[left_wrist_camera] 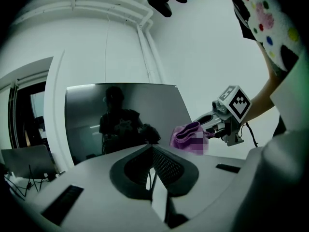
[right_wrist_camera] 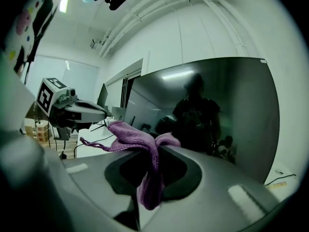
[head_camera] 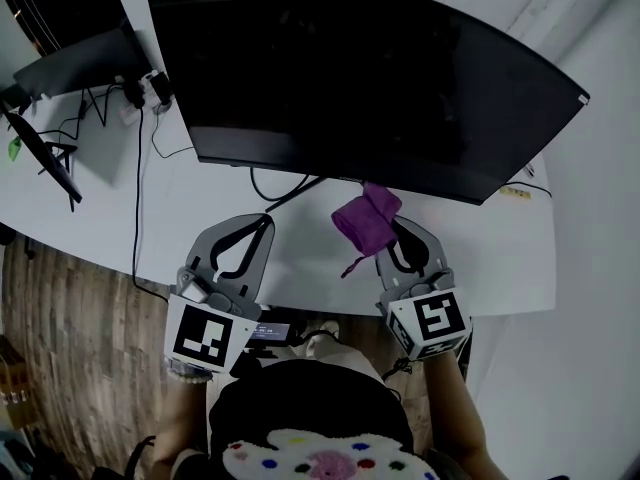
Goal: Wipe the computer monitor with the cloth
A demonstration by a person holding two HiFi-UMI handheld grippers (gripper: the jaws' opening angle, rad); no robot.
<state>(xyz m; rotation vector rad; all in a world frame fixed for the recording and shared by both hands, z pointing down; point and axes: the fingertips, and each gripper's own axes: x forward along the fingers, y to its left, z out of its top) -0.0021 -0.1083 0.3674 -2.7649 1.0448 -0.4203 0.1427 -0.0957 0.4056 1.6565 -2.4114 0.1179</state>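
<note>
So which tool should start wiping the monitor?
Right. The right tool is shut on the purple cloth, close to the monitor; the left tool is shut and empty.

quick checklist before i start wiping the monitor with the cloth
1. Purple microfibre cloth gripped: ok, the right gripper has its jaws shut on it.
2. Cloth on the wide curved black monitor: not ok, it seems short of the glass, near the lower edge.
3. Screen off: ok, dark, showing only reflections.
4. Left gripper out of the way: ok, shut, empty, apart from the cloth.
5. Black cable on the white desk clear of the cloth: ok, it lies to the cloth's left.
</note>
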